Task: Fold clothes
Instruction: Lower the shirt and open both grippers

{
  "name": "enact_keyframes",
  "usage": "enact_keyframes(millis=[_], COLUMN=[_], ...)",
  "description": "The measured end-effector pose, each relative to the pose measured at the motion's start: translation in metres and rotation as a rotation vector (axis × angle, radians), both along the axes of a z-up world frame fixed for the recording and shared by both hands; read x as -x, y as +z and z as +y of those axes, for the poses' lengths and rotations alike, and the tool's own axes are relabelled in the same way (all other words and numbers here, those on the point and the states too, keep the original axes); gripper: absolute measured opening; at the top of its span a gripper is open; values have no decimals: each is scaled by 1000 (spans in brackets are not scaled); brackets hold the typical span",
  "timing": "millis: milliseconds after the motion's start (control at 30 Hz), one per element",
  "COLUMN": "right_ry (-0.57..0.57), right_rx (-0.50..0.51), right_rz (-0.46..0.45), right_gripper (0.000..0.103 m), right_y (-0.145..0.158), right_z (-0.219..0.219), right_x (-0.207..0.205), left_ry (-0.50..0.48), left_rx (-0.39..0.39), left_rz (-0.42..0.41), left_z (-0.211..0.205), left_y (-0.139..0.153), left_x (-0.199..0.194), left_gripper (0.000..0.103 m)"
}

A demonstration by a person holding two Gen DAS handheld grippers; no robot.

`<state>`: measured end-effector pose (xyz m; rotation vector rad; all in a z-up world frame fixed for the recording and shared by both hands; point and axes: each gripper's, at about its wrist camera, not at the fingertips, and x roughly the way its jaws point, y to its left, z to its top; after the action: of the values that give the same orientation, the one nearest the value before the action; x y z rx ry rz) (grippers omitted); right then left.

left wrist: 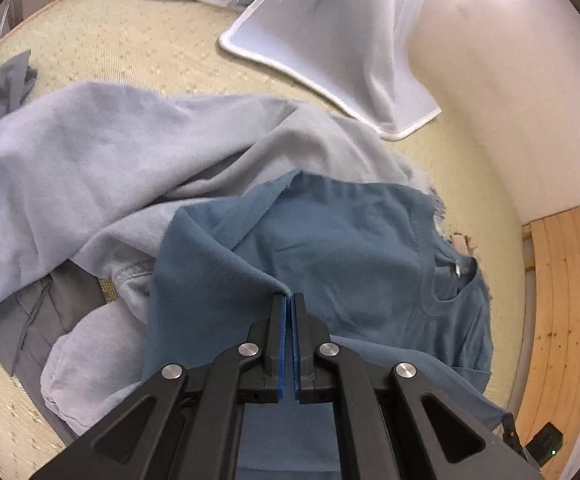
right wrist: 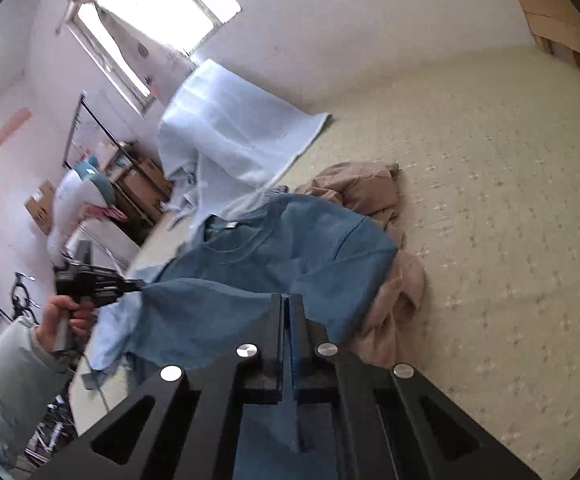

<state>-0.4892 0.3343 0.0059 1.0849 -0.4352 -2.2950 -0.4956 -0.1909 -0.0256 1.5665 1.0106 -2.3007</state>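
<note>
Blue t-shirt (left wrist: 341, 248) is what I'm working on, and it's spread over the heap of clothes on the cream patterned mattress (left wrist: 122, 44), collar end pointing away from me. My left gripper (left wrist: 288, 300) has its two fingers pressed together on a raised fold of the shirt's hem edge, so the cloth tents up right at the tips. My right gripper (right wrist: 288, 300) is likewise pinched tight on the same shirt, fabric running down between the blue pads. From the right wrist view I can see my left hand (right wrist: 64, 316) wrapped round the other tool's handle, pale puffy sleeve (right wrist: 10, 364) behind it, with a corner of the shirt pulled out toward it.

Under the shirt on the left side lies a pale blue garment (left wrist: 102, 152), and some grey clothing (left wrist: 30, 312) beneath that. On the right side a tan garment (right wrist: 373, 196) sits bunched up, touching the shirt. A light blue blanket with white trim (left wrist: 329, 40) leans up against the wall.
</note>
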Motion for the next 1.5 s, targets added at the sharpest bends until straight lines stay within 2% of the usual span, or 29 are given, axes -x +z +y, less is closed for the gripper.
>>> enact_keyframes(millis=[200,267,300,333,367,400,433,467,500,600,700,733,800,867,1033,1133,1267,1333,1500], right_ry=[-44,-82,-106,-130,-154,-178,-193,-204,-215,-227,-252,-258,-264,-258,-239,-212,-166,-145,-95], right_rx=[-162,-186,-174,-153,-131,-110,-89,-69,-49,-29,-55,-67,-97,-132,-220,-216,-208,-179,-153], right_rz=[-98,-140,-139,-130,-120,-110,-92,-71,-50,-25,9,19,43,76,150,194,243,245,236], right_gripper=[2,4,5,13,20,38,49,51,53,57,63,68,71,71,73,79,81,82,83], right_y=[-30,-40,-40,-38,-36,-35,-32,-28,-24,-16,-8,-5,1,10,37,49,57,54,43], right_z=[-17,-14,-9,-3,4,10,16,22,29,40,49,50,50,50,30,13,-9,-17,-37], right_x=[36,43,41,37,33,29,21,12,2,-27,-68,-81,-107,-137,-198,-237,-292,-318,-363], left_ry=[27,31,32,30,27,23,20,17,14,4,-19,-30,-46,-53,-34,-14,12,28,34], left_rx=[8,-7,-15,-20,-25,-29,-34,-39,-48,-78,-108,-120,-117,-110,-104,-116,-111,-133,-134], left_rz=[-12,6,15,38,62,86,109,133,164,258,298,311,320,321,326,310,281,276,197], left_z=[3,1,0,-2,-4,-7,-9,-11,-13,-21,-27,-29,-31,-31,-40,-41,-33,-28,-13], left_y=[-15,-16,-16,-13,-10,-7,-4,-1,3,16,23,25,28,30,33,31,23,15,-15], left_x=[8,7,6,3,0,-3,-7,-10,-17,-40,-65,-81,-107,-129,-216,-266,-334,-369,-430], left_gripper=[1,3,6,11,26,51,64,82,85,85,85,85,85,85,85,85,85,85,85])
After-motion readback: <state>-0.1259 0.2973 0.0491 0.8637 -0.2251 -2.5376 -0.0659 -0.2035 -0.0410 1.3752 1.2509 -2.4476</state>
